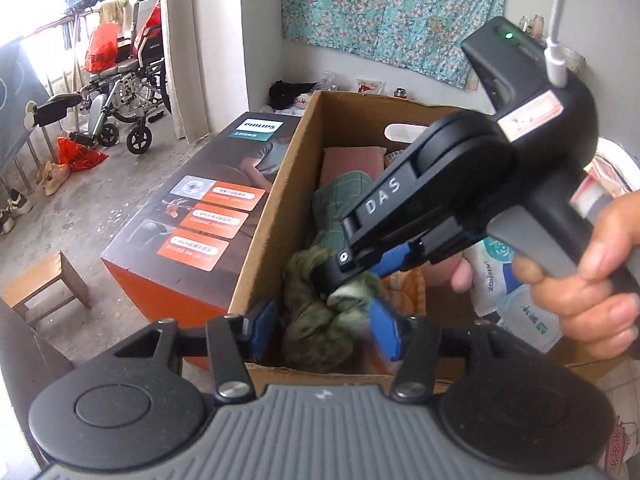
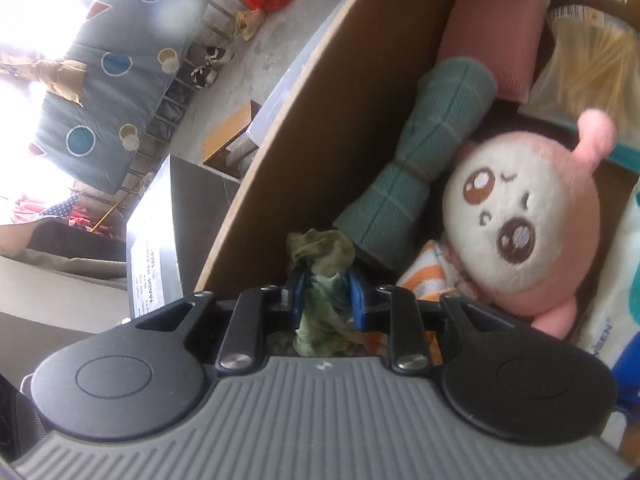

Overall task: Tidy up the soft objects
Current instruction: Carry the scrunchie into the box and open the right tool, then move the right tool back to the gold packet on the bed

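A crumpled olive-green cloth [image 1: 320, 312] hangs into the near left corner of a cardboard box [image 1: 276, 200]. My right gripper [image 2: 327, 296] is shut on the green cloth [image 2: 320, 256], gripping its top; it also shows in the left wrist view [image 1: 352, 276], reaching down into the box. My left gripper [image 1: 326, 326] is open, its blue pads either side of the cloth at the box's near edge. In the box lie a rolled teal towel [image 2: 420, 148], a pink cushion [image 2: 492, 36] and a pink plush doll [image 2: 524, 216].
A Philips carton [image 1: 192, 216] lies against the box's left side. A wipes pack [image 1: 492, 268] and plastic tub [image 1: 528, 316] sit at the box's right. A small wooden stool [image 1: 44, 284] and a wheelchair [image 1: 124, 92] stand on the concrete floor to the left.
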Available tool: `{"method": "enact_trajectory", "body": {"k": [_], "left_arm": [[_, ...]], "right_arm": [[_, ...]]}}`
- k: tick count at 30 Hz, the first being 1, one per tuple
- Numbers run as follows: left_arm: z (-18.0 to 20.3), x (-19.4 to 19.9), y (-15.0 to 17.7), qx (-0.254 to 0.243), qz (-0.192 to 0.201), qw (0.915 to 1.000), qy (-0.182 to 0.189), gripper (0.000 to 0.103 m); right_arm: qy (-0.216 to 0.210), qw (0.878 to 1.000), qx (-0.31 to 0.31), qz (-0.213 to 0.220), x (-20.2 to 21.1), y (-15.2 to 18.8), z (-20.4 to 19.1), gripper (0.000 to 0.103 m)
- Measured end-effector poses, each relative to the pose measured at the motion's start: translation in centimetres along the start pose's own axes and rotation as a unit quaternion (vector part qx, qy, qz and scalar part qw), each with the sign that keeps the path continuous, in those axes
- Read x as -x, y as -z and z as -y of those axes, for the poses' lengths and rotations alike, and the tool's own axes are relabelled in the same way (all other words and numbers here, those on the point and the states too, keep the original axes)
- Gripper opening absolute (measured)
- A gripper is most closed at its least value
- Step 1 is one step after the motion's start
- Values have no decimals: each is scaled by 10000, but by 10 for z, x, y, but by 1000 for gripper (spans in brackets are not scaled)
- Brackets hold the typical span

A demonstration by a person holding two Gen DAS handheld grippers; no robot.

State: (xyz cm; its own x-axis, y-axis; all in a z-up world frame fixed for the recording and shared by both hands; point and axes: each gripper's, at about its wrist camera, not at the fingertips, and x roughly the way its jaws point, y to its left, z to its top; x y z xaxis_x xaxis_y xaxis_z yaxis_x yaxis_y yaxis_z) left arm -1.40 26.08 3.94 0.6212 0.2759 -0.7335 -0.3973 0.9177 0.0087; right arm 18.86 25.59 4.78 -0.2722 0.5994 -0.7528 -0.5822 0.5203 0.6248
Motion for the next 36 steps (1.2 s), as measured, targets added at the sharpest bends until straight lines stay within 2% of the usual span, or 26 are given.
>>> {"method": "enact_trajectory", "body": {"k": [1, 3, 5, 7, 12, 17, 25, 36], "left_arm": [[1, 1, 0, -18, 13, 10000, 1, 55], [1, -1, 1, -34, 30, 10000, 12, 56], [2, -1, 1, -42, 37, 10000, 42, 58], [3, 0, 1, -22, 64, 9999, 78, 60], [9, 3, -2, 53, 125, 9995, 278, 64], [27, 9, -6, 9, 357, 9974, 618, 73], [78, 13, -14, -295, 576, 9907, 1199, 78], [174, 0, -13, -812, 599, 9761, 1926, 79]], "right_arm": [[-30, 10000, 3, -12, -1, 0, 0, 30], [-106, 9999, -17, 13, 1, 0, -2, 33], [-190, 9998, -20, 62, 3, -1, -1, 43], [-289, 9995, -39, 152, 10, 0, -1, 47], [-573, 9974, -141, 419, 32, 6, 1, 50], [-698, 9929, -173, 947, 71, 21, 6, 55], [-548, 9802, -238, 1890, 152, 59, 35, 62], [69, 9627, -825, 2576, 229, 122, 114, 65]]}}
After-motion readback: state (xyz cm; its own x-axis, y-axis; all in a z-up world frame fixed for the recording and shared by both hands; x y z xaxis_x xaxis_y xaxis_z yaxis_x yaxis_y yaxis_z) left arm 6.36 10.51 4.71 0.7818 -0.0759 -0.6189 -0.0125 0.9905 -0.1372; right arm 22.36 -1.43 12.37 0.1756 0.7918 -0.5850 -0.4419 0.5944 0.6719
